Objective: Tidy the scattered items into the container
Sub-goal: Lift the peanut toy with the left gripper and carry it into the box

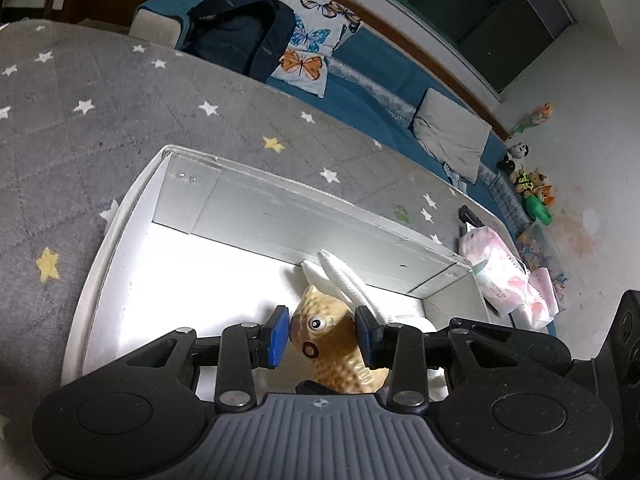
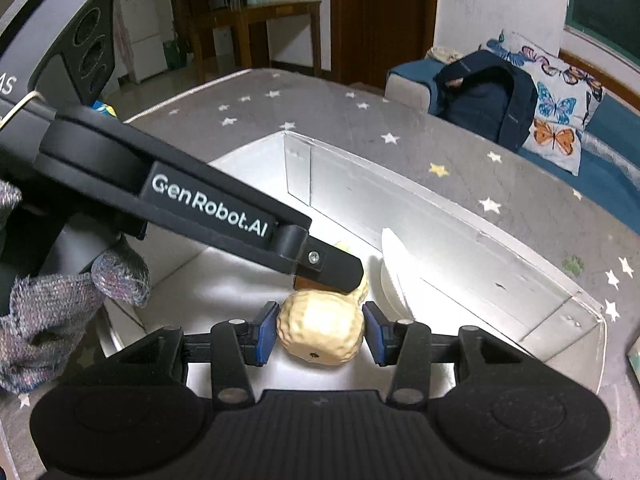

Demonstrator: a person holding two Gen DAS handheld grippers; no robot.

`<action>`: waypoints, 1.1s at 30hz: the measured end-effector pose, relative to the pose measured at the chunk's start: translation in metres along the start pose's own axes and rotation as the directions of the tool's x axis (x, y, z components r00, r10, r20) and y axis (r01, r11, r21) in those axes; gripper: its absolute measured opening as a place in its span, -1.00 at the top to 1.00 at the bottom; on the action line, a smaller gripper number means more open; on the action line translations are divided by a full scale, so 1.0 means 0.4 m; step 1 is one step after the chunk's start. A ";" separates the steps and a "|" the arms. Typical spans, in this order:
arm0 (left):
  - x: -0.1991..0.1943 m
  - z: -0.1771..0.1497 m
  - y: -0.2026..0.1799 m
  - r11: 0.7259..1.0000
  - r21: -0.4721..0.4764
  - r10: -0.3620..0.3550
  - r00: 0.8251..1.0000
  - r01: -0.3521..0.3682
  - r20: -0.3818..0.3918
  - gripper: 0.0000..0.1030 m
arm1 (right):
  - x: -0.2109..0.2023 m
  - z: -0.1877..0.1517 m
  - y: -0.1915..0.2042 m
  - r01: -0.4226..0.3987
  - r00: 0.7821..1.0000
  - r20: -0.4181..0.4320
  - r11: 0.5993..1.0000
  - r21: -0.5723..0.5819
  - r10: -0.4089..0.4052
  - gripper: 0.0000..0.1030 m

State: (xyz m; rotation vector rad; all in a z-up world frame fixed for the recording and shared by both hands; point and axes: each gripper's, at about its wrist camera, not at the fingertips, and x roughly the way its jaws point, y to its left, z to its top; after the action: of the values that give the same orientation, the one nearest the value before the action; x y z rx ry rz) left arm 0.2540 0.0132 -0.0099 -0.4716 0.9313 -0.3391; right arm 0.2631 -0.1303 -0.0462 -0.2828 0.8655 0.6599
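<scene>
Two hand-held grippers work over the white container (image 1: 120, 240), which sits on a grey star-print cover. The peanut-shaped toy (image 1: 334, 340) is inside it, near the right end, beside a white ribbed item (image 1: 344, 280).

Left hand-held gripper (image 1: 322, 334): pads flank the toy's upper lobe; small gaps show on both sides, so it reads as open, not clamping.

Right hand-held gripper (image 2: 320, 334): jaws bracket the toy's lower lobe (image 2: 320, 332), left pad touching or nearly so, right pad apart. Open, as far as I can judge.

Handling, judged: glossy, dimpled shell, probably hard ceramic or plastic, so stiff, somewhat slippery, possibly chippable. Best hold: across the narrow waist between lobes.

Writing: "GenRobot.AI" on the left gripper's arm (image 2: 208, 208), seen in the right wrist view. No label legible on the toy.
</scene>
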 end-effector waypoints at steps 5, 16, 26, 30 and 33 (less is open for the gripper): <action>0.013 0.000 0.003 1.000 0.004 0.005 1.000 -0.005 -0.006 0.25 | 0.015 0.012 0.002 0.010 0.999 -0.051 1.000 -0.003 -0.010 0.13; 0.018 -0.003 0.005 1.000 0.000 0.019 1.000 -0.019 -0.017 0.28 | 0.039 0.026 -0.002 0.015 0.994 -0.112 1.000 -0.001 -0.015 0.12; 0.010 -0.003 0.003 0.999 -0.009 0.035 0.999 -0.035 -0.004 0.27 | 0.033 0.028 -0.017 0.008 0.995 -0.095 1.000 0.021 -0.006 0.11; -0.002 -0.003 0.001 0.999 -0.006 0.041 0.999 -0.041 0.010 0.27 | 0.026 0.028 -0.015 0.016 0.997 -0.076 1.000 0.016 -0.015 0.10; -0.016 -0.004 -0.001 0.999 -0.007 0.038 0.999 -0.038 0.021 0.28 | 0.014 0.025 -0.015 0.024 0.998 -0.055 1.000 0.018 -0.023 0.09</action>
State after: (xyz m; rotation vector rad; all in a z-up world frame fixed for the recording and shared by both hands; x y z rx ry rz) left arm 0.2493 0.0155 -0.0062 -0.4625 0.9197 -0.2958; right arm 0.2756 -0.1276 -0.0445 -0.2950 0.9191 0.6244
